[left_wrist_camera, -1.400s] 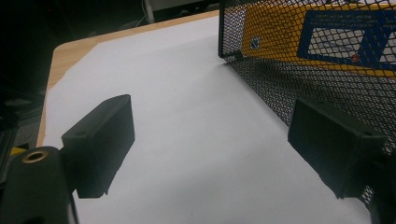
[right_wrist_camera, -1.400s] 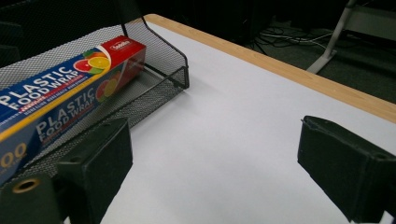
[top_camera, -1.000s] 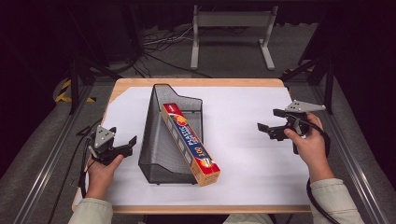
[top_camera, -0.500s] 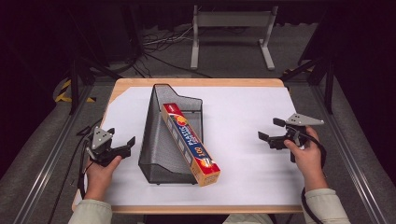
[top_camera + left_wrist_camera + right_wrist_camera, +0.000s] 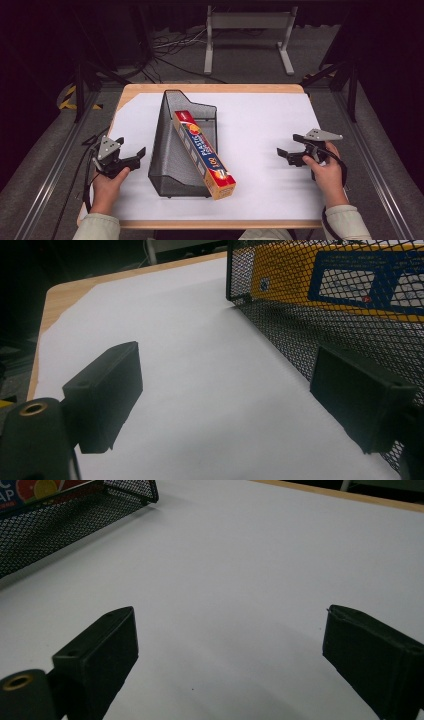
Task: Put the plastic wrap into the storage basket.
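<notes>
A black wire-mesh file holder [image 5: 172,150] lies on its side in the middle of the white table cover. A long orange and blue plastic-wrap box [image 5: 204,152] rests slanted in it, its near end poking out toward the front. My left gripper [image 5: 136,154] is held low at the table's left, open and holding nothing, just beside the holder's mesh wall [image 5: 350,335]. My right gripper [image 5: 286,152] hovers at the right, open with nothing between its jaws, well apart from the holder [image 5: 60,520].
The white sheet [image 5: 260,130] covers a wooden table [image 5: 210,89] whose edges show at the back and left. A metal stand [image 5: 247,35] and cables lie on the floor beyond. Rails run along both sides of the table.
My right gripper has drawn back toward the front and lower on the right side. The left gripper has barely shifted.
</notes>
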A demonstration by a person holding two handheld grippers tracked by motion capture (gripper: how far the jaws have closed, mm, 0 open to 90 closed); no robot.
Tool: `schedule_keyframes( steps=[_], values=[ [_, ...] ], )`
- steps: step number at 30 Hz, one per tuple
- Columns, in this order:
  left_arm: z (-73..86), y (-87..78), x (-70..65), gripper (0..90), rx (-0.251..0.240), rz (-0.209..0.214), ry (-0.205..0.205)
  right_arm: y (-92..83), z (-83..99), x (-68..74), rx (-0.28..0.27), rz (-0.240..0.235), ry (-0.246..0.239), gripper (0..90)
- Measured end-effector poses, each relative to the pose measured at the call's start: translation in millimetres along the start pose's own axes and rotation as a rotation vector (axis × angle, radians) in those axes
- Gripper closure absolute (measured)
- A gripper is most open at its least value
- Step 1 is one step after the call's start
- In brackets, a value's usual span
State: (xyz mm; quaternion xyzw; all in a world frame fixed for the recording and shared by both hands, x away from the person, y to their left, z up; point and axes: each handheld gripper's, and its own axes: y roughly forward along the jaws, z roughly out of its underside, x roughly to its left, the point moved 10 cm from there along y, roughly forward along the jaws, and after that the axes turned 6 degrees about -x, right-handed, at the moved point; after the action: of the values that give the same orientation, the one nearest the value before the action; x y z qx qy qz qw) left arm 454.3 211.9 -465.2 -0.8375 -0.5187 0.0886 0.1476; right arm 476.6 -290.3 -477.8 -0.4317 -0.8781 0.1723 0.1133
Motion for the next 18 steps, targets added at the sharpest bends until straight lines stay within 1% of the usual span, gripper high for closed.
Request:
schedule_keyframes(
  steps=[9,15,18],
  values=[
    [2.2,1.9,-1.6,14.2,0.012,0.012,0.003,2.3,9.4,-1.1,0.026,-0.003,0.015,8.1],
    [1.8,1.9,-0.8,14.2,0.010,0.010,0.005,4.2,13.8,-0.4,0.038,-0.004,0.017,8.1],
    [1.7,1.5,-1.2,14.3,0.010,0.011,0.002,3.7,12.8,-0.6,0.033,0.001,0.016,8.1]
  ],
)
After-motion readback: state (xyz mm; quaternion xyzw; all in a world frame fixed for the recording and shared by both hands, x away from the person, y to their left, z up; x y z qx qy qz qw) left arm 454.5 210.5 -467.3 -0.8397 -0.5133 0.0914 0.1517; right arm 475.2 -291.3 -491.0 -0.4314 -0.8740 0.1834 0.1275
